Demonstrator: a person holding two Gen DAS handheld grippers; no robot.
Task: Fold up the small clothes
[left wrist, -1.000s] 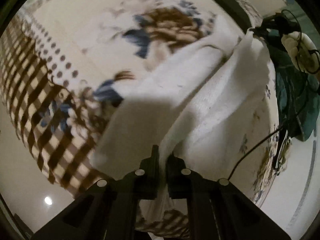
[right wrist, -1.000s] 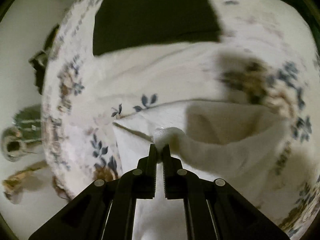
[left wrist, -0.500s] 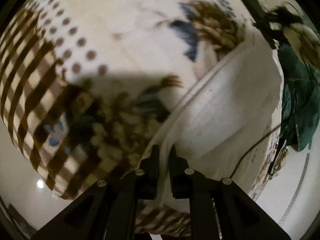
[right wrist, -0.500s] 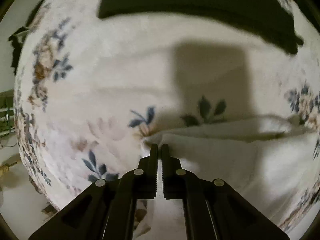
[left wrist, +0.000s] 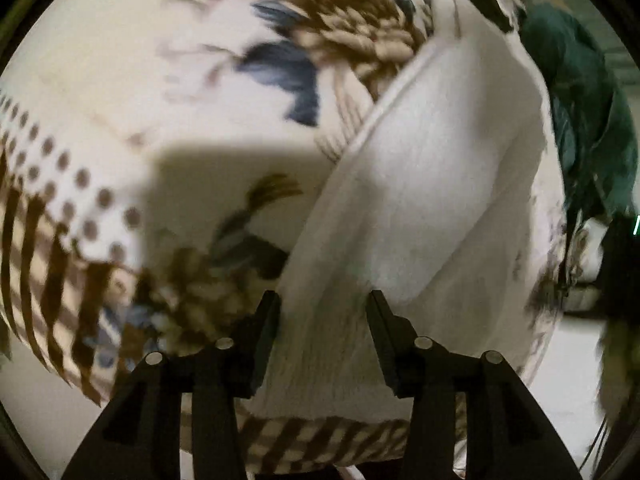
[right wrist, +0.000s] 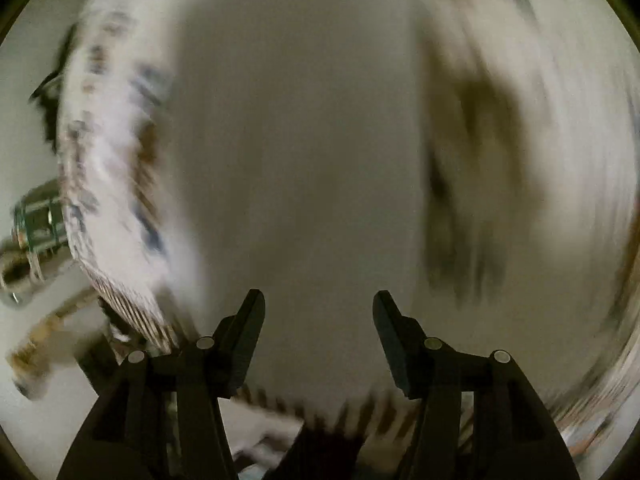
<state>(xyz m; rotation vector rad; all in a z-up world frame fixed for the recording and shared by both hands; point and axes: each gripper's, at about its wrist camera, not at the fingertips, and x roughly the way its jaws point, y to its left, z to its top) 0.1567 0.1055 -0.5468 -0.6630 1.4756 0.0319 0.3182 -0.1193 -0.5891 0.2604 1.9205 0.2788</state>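
Note:
A white cloth (left wrist: 432,200) lies folded on a flowered table cover (left wrist: 200,80), with its near end between and beyond my left gripper's fingers. My left gripper (left wrist: 323,304) is open and holds nothing, just above the cloth's near edge. In the right wrist view the picture is heavily blurred; a pale surface (right wrist: 304,160) fills the middle and I cannot tell cloth from cover there. My right gripper (right wrist: 319,302) is open and empty above it.
The cover has a brown checked border (left wrist: 48,280) at the table's near edge. A dark green cloth (left wrist: 588,128) hangs past the far right edge. A metal object (right wrist: 36,220) stands on the floor at the left of the right wrist view.
Both grippers were shut on the white cloth and have opened and let it go. The cloth now lies flat on the cover. The right gripper is moving fast, blurring its view.

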